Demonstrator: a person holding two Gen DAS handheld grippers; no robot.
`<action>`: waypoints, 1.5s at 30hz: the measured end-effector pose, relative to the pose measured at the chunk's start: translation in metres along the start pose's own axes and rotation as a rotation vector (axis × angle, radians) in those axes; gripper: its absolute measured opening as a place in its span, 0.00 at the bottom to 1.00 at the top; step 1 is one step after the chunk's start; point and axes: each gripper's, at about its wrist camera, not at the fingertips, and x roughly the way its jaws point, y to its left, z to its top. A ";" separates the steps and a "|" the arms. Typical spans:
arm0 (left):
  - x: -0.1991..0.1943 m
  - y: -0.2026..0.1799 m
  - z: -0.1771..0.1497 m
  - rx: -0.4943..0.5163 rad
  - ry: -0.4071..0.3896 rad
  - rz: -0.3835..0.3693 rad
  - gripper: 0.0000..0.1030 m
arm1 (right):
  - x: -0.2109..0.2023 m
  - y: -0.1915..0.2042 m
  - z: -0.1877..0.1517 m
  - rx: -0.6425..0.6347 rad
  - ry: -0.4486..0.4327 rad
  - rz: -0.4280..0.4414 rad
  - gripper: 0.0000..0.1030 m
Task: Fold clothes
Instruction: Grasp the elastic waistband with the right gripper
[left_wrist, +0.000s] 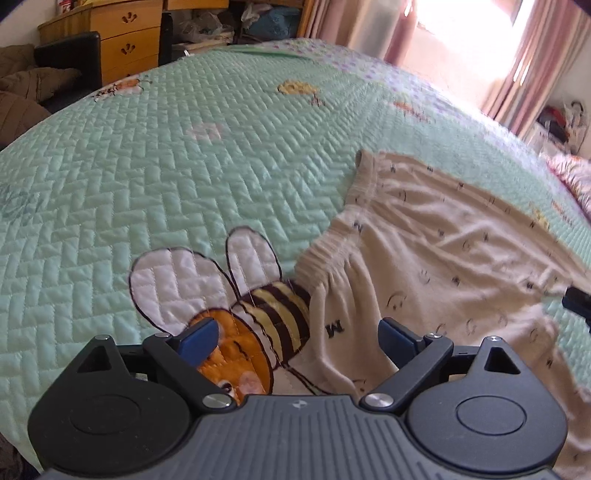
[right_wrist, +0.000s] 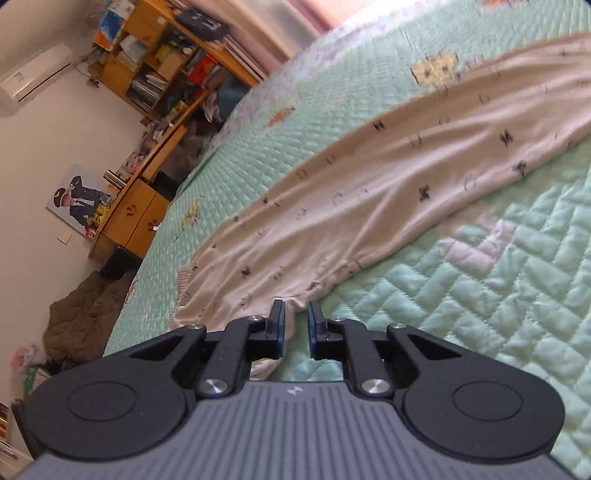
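Beige pants (left_wrist: 443, 258) with small dark prints lie spread on a mint quilted bedspread (left_wrist: 184, 166). Their gathered elastic waistband (left_wrist: 332, 251) points toward the stitched bee (left_wrist: 258, 325). My left gripper (left_wrist: 297, 328) hovers over the bee and the waistband corner, jaws wide open and holding nothing. In the right wrist view the pants (right_wrist: 369, 192) stretch away to the upper right. My right gripper (right_wrist: 296, 310) sits at their near gathered edge, its blue pads a narrow gap apart. No cloth is pinched between them; fabric and quilt show through the gap.
Wooden drawers (left_wrist: 125, 44) and pink curtains (left_wrist: 517, 74) stand beyond the bed. A cluttered wooden shelf (right_wrist: 159, 55) and a dark bundle on the floor (right_wrist: 85, 317) lie past the bed's edge. A pink pillow (left_wrist: 576, 173) is at the far right.
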 end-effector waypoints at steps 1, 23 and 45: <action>-0.005 0.005 0.004 -0.026 -0.019 -0.012 0.91 | -0.003 0.010 -0.004 -0.014 -0.007 0.025 0.15; -0.017 0.096 0.017 -0.283 -0.085 0.111 0.89 | 0.134 0.260 -0.186 -1.250 0.046 -0.230 0.51; 0.044 0.061 0.046 -0.298 0.054 -0.237 0.92 | 0.073 0.147 -0.061 -0.224 -0.012 0.121 0.08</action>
